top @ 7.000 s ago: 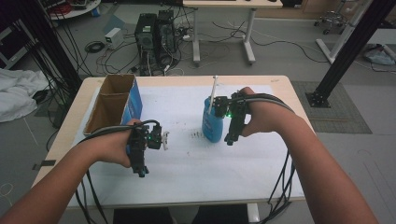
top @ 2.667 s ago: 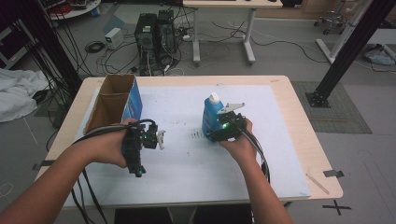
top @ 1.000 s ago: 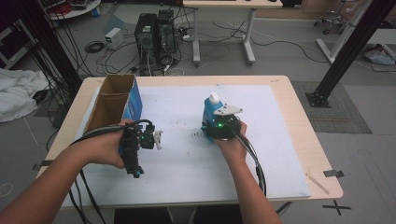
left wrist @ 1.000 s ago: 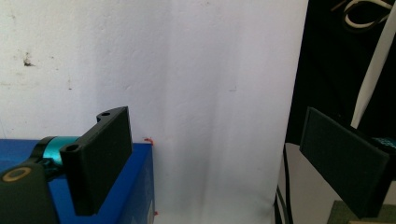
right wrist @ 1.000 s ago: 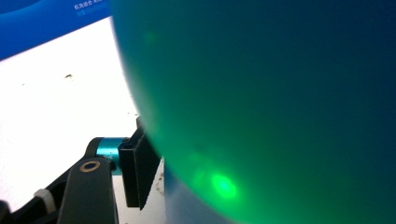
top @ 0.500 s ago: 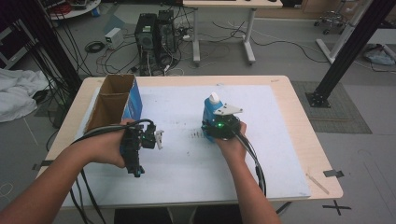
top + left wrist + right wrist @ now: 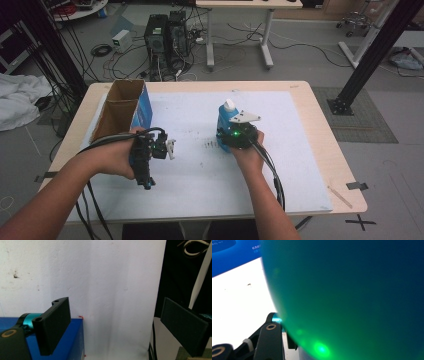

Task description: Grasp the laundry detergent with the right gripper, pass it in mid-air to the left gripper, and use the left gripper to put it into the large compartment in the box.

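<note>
Lab, computer towers (image 7: 167, 32) on floor, loose cables (image 7: 107, 57), desks (image 7: 240, 5)

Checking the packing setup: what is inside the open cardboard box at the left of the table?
The open cardboard box shows bare brown inner walls in the high view; nothing visible inside. Its bottom is hidden by the near wall.

1. The bottle (image 7: 226, 121) is blue, with a white cap on top.
2. It stands upright on the desk's (image 7: 300, 95) white sheet, just right of the high view's centre.
3. In the right gripper view its blue-green body (image 7: 352, 297) looms close, blurred.
</note>
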The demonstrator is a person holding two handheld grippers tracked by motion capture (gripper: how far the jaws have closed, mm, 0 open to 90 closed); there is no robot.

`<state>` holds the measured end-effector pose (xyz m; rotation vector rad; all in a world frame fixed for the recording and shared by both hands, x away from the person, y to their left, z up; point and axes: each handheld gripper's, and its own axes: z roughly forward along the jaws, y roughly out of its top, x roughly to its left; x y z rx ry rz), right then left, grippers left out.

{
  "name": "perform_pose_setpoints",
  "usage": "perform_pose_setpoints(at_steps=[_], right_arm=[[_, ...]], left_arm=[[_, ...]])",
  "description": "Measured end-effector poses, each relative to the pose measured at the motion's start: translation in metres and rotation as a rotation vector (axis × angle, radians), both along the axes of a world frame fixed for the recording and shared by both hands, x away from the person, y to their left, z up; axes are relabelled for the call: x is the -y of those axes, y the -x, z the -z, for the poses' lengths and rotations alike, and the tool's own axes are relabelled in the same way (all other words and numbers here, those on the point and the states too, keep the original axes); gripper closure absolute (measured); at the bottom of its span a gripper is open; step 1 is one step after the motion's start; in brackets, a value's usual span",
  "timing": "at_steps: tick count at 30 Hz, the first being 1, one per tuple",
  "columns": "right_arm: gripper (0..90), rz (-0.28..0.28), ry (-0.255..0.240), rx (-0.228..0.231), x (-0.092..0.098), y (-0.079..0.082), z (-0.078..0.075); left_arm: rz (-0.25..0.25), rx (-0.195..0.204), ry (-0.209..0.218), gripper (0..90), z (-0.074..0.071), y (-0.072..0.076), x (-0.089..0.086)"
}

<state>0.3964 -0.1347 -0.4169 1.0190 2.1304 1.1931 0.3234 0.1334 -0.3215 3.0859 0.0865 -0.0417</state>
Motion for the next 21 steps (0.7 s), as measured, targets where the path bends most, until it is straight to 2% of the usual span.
perform_pose_setpoints(at_steps=[7, 14, 21], right_arm=[[45.5, 0.003, -0.03, -0.005, 0.002, -0.001, 0.001], [46.1, -0.014, -0.02, 0.003, 0.003, 0.001, -0.001], [46.1, -0.063, -0.059, 0.014, 0.009, 0.008, -0.011]], left_arm=[[-0.005, 0.003, 0.005, 9.5, 0.0, 0.0, -0.002], [-0.005, 0.012, -0.001, 9.5, -0.002, 0.0, -0.002], [-0.003, 0.03, 0.002, 9.5, -0.007, -0.002, 0.0]])
